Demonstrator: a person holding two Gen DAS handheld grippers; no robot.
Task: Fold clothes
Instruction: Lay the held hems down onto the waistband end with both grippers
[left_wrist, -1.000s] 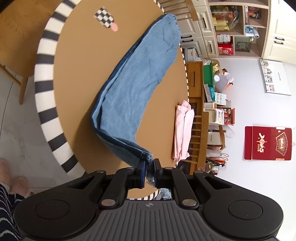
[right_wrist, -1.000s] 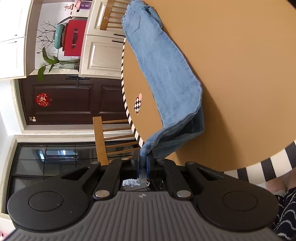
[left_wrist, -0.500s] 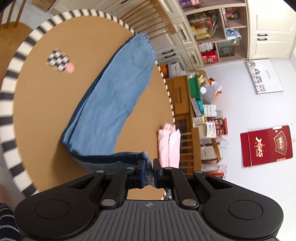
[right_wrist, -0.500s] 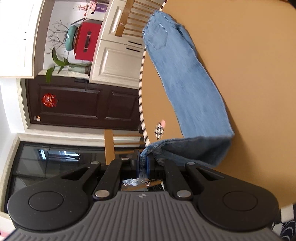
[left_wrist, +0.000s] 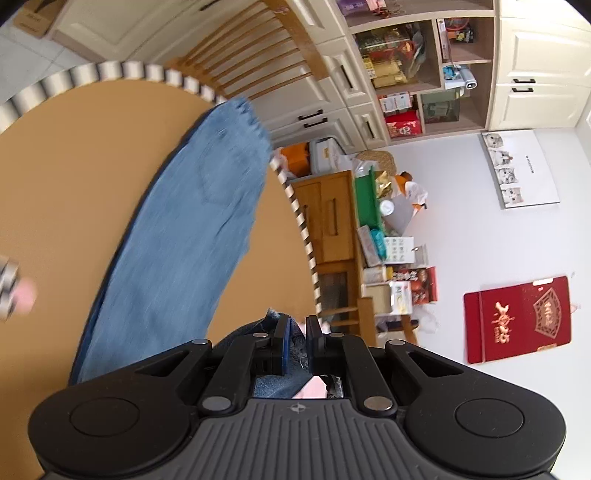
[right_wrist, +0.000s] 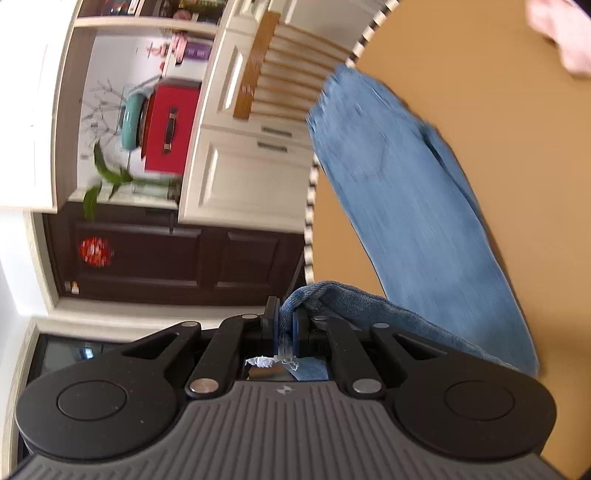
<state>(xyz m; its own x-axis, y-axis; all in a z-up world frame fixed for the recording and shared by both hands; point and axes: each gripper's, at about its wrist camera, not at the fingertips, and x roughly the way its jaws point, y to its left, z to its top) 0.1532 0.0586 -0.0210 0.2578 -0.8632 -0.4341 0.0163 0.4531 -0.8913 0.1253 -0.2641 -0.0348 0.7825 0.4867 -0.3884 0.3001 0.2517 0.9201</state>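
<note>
Blue jeans lie lengthwise on the round brown table, waist end at the far rim. My left gripper is shut on one corner of the frayed leg hem, held above the lower part of the jeans. In the right wrist view the jeans stretch away to the far rim, and my right gripper is shut on the other hem corner, with the lifted denim curling back over the rest. The fold line under the grippers is hidden.
The table has a black-and-white striped rim. A wooden chair stands behind the far edge. A checkered tag lies at the left. A pink garment lies at the table's far right. Cabinets and shelves line the wall.
Both grippers have carried the leg hem up and forward over the jeans toward the waist end. The far rim and chair have come closer in both views.
</note>
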